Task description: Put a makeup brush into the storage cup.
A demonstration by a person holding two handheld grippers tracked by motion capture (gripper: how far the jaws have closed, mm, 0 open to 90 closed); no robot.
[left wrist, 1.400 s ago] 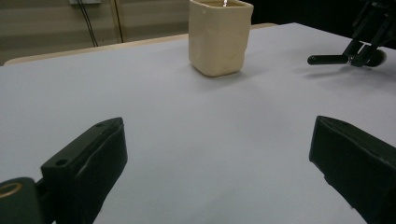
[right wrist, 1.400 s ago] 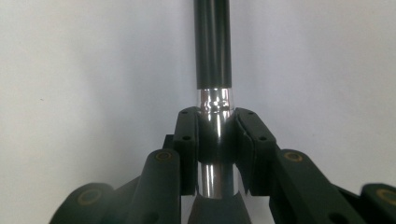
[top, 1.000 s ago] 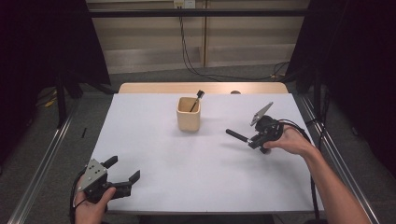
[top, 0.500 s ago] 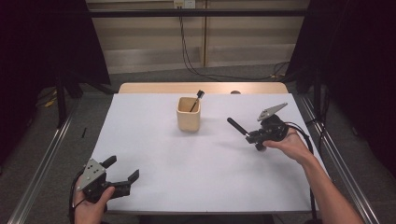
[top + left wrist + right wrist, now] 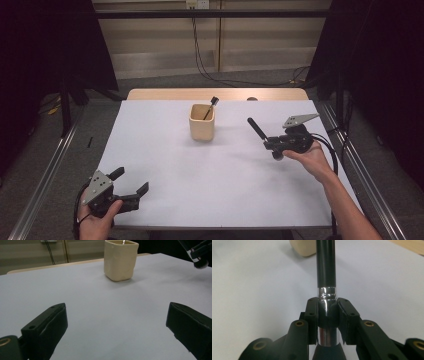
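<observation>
We see one white rectangular table, one cream squarish cup at upper centre holding one black brush, and two grippers: our left gripper, lower left, spread empty; our right gripper, centre right, pinching one black-handled, silver-ferruled brush.

Middle of surface: bare white sheet between the two hands, open to pass across.
Cup: the one standing obstacle, upright near the far edge, with a black brush leaning out of its top.
Left gripper: at the near left corner, well apart from the cup; bare sheet lies ahead of its spread fingers.
Right gripper: right of the cup; the black handle it clamps juts toward the cup, narrowing that gap.
</observation>
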